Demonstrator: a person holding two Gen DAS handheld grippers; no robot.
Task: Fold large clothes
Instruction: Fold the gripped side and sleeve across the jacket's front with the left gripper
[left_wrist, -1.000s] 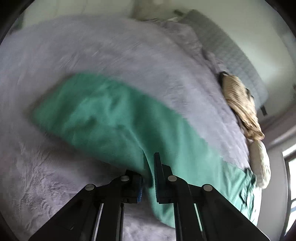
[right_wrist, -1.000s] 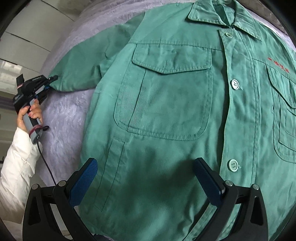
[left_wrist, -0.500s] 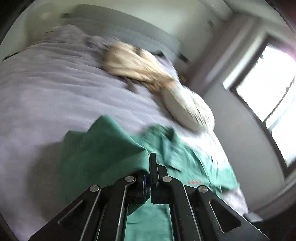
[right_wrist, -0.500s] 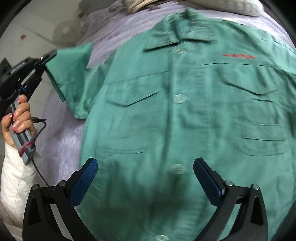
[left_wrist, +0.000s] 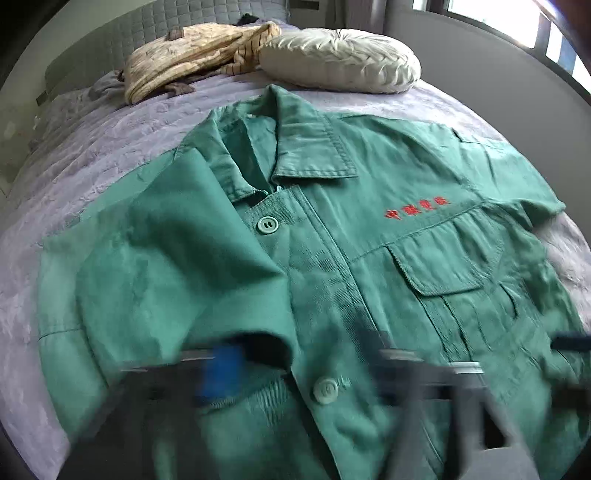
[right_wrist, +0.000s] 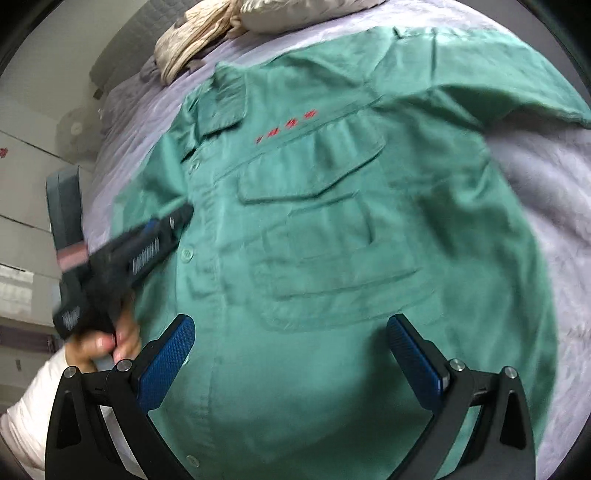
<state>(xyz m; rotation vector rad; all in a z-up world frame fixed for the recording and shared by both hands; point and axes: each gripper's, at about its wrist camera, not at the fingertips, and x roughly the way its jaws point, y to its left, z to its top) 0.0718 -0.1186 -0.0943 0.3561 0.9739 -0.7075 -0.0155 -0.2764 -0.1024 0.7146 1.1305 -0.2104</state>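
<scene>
A big green jacket (left_wrist: 369, 266) lies face up on a purple bed cover (left_wrist: 110, 129), with its collar toward the head of the bed. One sleeve (left_wrist: 166, 266) is folded in over the chest and lies on the front. The other sleeve (right_wrist: 517, 92) sticks out to the side. The left gripper (left_wrist: 295, 373) sits low over the folded sleeve, but it is very blurry, so I cannot tell if its jaws are apart or pinching cloth. The right gripper (right_wrist: 291, 354) hovers over the lower front of the jacket, and its jaws are spread wide with nothing between them. I think the step now is laying the first sleeve flat. To do it well, let the cuff down softly, keep the sleeve edge straight, and smooth the bumps. Then the right gripper could reach for the far cuff and fold it in the same way. Counting things: one jacket, two sleeves, two buttons (left_wrist: 266, 225) seen from the left camera, one row of red letters (left_wrist: 417, 207), one round pale pillow (left_wrist: 340, 61), and one striped tan cloth (left_wrist: 192, 55) bunched beside it.
</scene>
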